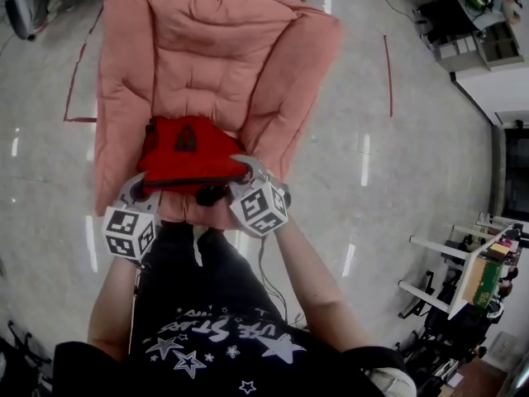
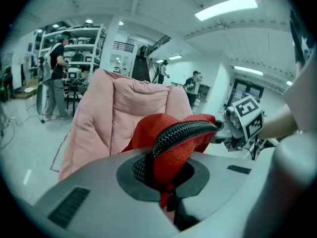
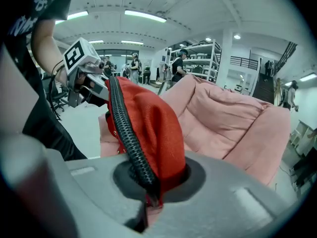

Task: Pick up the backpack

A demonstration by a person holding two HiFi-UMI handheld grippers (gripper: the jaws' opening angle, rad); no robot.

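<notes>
A red backpack (image 1: 188, 151) with a black zipper hangs just above the seat of a pink padded armchair (image 1: 207, 48), held at its near edge by both grippers. My left gripper (image 1: 145, 190) is shut on the backpack's left side; in the left gripper view the red fabric and zipper (image 2: 171, 143) are pinched between the jaws. My right gripper (image 1: 245, 180) is shut on the right side, where red cloth and zipper (image 3: 143, 133) bunch between its jaws. Each gripper's marker cube (image 1: 129, 232) (image 1: 260, 208) shows near the person's knees.
The pink armchair stands on a glossy grey floor (image 1: 388, 172) marked with red tape lines (image 1: 387, 74). White shelving (image 1: 463, 267) and desks lie to the right. People stand by metal racks (image 2: 74, 53) in the background. The person's legs are just below the chair's front.
</notes>
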